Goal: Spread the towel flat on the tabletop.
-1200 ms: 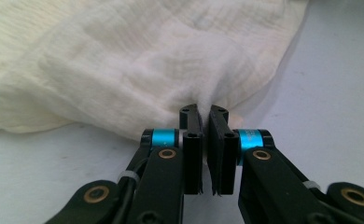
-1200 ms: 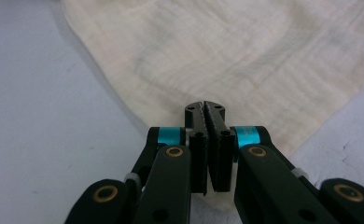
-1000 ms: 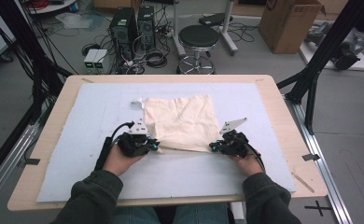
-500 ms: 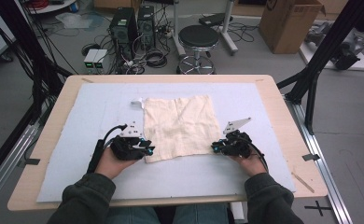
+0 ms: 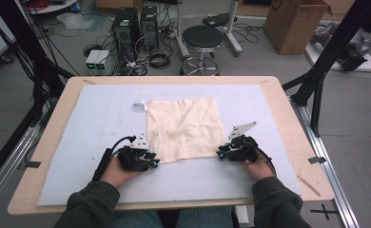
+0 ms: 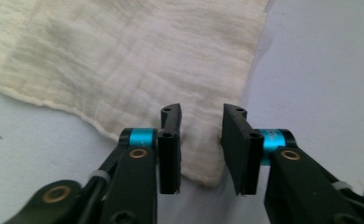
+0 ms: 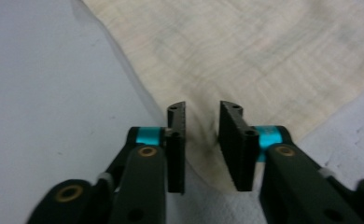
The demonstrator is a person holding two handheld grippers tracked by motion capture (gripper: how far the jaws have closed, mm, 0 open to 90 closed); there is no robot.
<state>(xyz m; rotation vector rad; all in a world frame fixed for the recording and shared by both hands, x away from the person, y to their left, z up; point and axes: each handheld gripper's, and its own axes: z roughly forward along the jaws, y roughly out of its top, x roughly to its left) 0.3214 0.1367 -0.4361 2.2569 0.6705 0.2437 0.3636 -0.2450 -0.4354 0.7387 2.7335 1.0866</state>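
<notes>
High view, left side: the left gripper, black with blue collars, sits at the near left corner of the cream, crinkled square muslin cloth, a cable looping back over the person's sleeve
High view, centre: the cloth lies flat and spread on the pale blue-grey table mat, roughly midway between the table's side edges, its near hem running from one gripper to the other
High view, right side: the right gripper, the same black tool with a grey three-cornered plate on top, rests at the near right corner of the cloth
Left gripper view: the jaws stand apart with a clear gap; the cloth's corner lies on the mat in that gap, below and between the jaws, not pinched
Right gripper view: the jaws are likewise spread, with the other near corner lying loose between them
Key relation: each corner points back towards its own gripper, and the body of the cloth stretches away from both tools towards the far edge of the table; each hand is nearest its own corner, so neither needs to cross
Judgement: nothing is held at present; a next move would probably be either a pinch on both corners or a clean retreat, and which one the pictures cannot settle
</notes>
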